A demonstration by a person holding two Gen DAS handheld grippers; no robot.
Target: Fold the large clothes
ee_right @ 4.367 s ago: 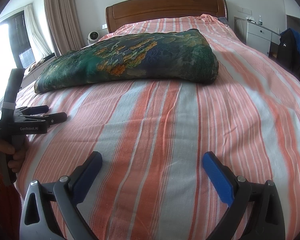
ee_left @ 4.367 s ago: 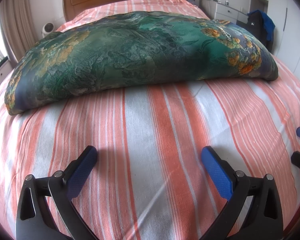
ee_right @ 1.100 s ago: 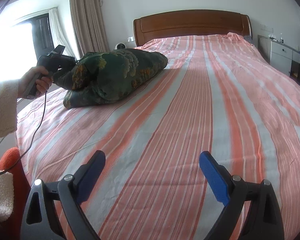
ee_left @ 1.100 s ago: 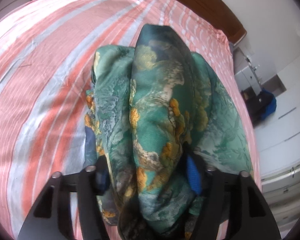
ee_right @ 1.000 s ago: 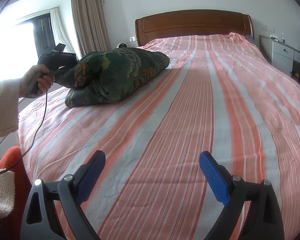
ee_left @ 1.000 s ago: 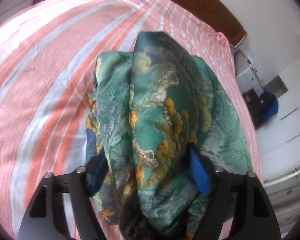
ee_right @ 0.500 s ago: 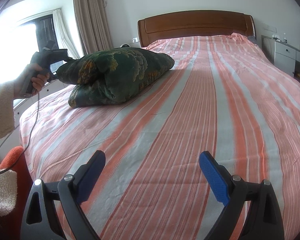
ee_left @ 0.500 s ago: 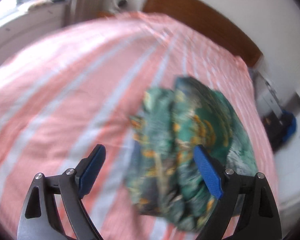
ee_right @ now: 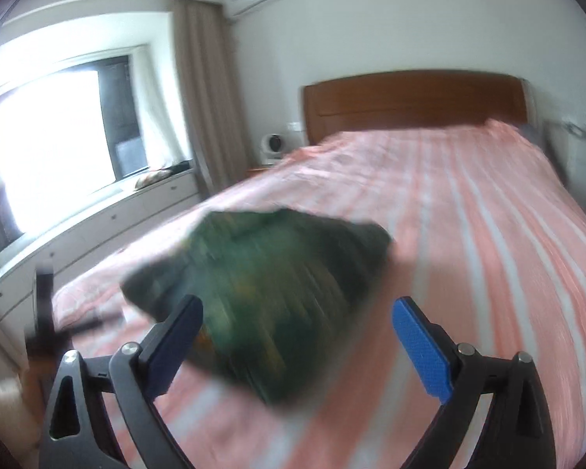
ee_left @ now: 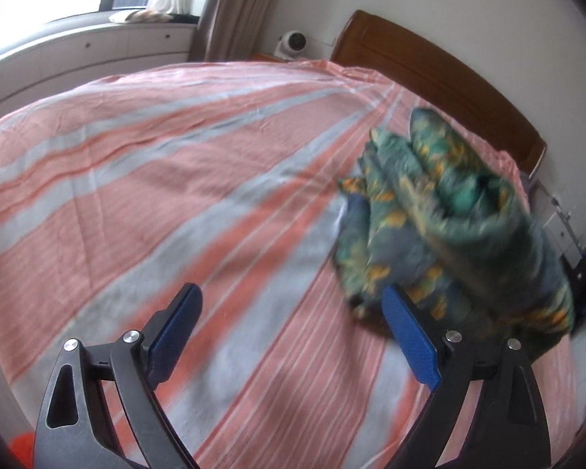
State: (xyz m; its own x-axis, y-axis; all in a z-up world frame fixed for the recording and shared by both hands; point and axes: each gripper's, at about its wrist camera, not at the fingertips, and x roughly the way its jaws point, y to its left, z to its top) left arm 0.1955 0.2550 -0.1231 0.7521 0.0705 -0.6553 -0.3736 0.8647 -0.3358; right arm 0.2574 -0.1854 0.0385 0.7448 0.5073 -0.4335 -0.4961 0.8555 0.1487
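A green floral cloth (ee_left: 449, 226) lies folded into a thick bundle on the striped pink and grey bedsheet (ee_left: 175, 179). In the left wrist view it sits ahead and to the right, just past the right finger. My left gripper (ee_left: 289, 297) hovers over bare sheet, its jaws opening with nothing between them. In the blurred right wrist view the same cloth (ee_right: 269, 297) lies close ahead, and my right gripper (ee_right: 297, 306) is open in front of it and grips nothing. The left gripper (ee_right: 47, 312) shows as a dark blur at the left.
A wooden headboard (ee_right: 410, 97) closes the far end of the bed. A window bench with drawers (ee_left: 78, 51) and a curtain (ee_right: 203, 97) run along the left side. A white round device (ee_left: 293, 41) stands beside the headboard, and a white cabinet (ee_right: 582, 156) at the right.
My left gripper let go of the green cloth, opened, drew back and swung left. The bundle dropped onto the bed. My right gripper rose and came close to the bundle.
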